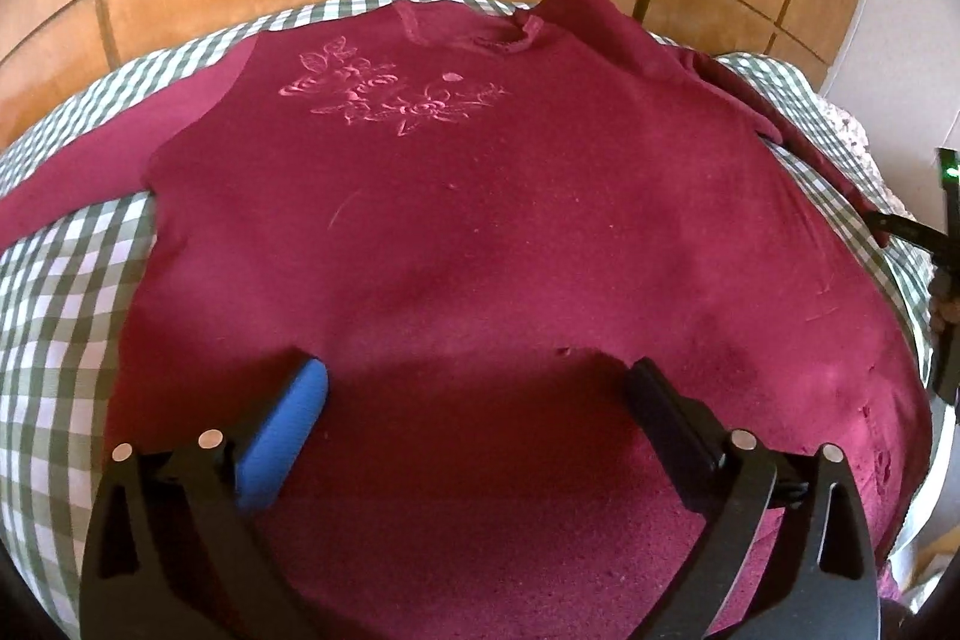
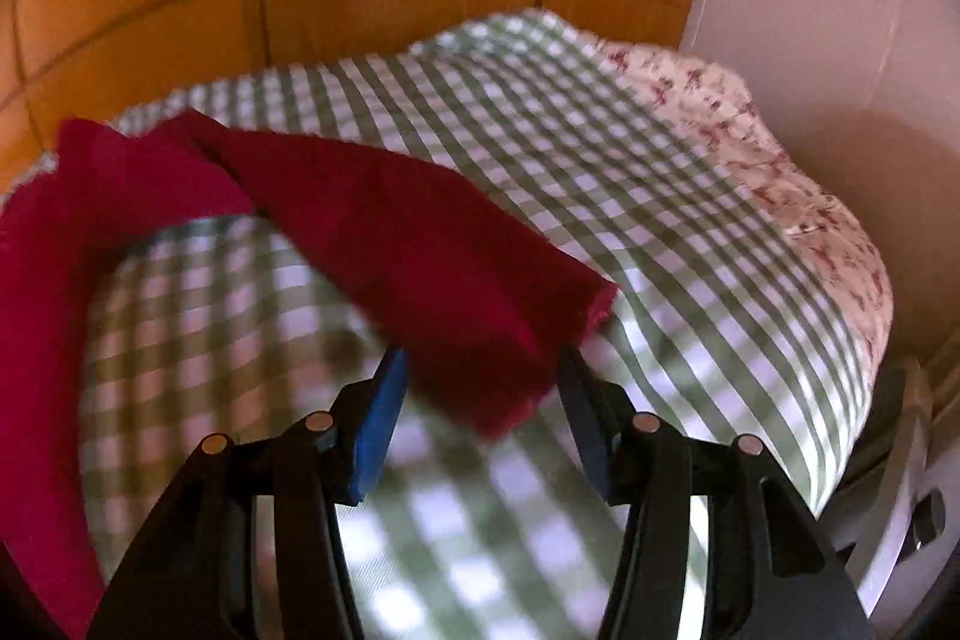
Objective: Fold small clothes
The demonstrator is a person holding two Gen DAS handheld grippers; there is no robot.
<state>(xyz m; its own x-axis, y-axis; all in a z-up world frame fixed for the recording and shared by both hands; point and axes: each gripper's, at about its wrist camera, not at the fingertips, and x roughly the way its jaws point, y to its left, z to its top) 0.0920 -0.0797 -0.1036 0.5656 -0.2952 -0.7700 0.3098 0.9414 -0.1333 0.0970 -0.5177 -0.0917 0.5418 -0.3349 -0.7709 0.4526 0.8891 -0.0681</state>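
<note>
Left wrist view: my left gripper (image 1: 474, 370) gapes over the burgundy sweater (image 1: 480, 220) on the checked bedcover (image 1: 60, 292); my right gripper (image 2: 480, 370) hangs wide around its sleeve (image 2: 408, 244).

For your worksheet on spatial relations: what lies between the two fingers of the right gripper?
In the right wrist view, the cuff end of the red sleeve lies between the open right gripper fingers, over the checked cloth.

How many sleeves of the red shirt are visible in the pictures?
2. One sleeve lies stretched out on the shirt's left side; the other sleeve lies on the right, its cuff between the open right gripper fingers.
</note>
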